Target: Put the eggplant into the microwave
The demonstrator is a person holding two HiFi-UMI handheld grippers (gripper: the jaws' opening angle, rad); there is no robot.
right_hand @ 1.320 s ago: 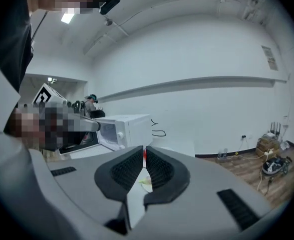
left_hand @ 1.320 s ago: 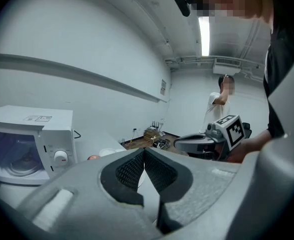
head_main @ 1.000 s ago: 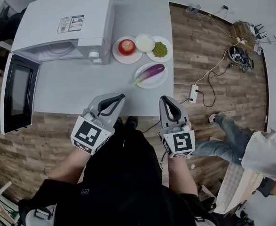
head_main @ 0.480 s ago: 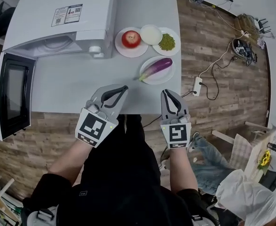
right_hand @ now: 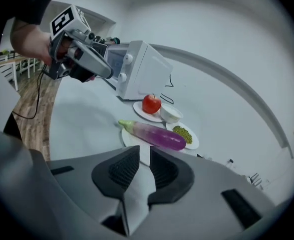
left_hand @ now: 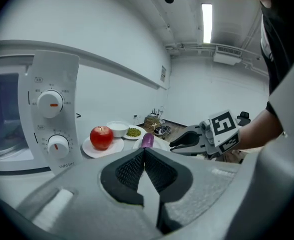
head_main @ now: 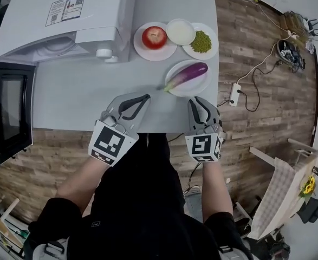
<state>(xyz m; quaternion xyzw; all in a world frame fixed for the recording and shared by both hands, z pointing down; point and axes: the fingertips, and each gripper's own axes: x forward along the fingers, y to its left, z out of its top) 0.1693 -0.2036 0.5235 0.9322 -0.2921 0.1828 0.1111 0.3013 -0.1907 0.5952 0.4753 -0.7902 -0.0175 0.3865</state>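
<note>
purple eggplant (head_main: 188,73); white microwave (head_main: 66,15); red apple (head_main: 154,37); grey table (head_main: 77,96); black-white marker cubes.

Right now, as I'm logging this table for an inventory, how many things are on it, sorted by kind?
Plates: 3
Bowl: 1
Apple: 1
Eggplant: 1
Green beans heap: 1
Microwave: 1
Total: 8

Wood-plank floor (head_main: 267,123) surrounds the grey bench (head_main: 77,99); a power strip (head_main: 235,93) and cables lie there. White walls (left_hand: 222,94), ceiling strip light (left_hand: 206,15).
</note>
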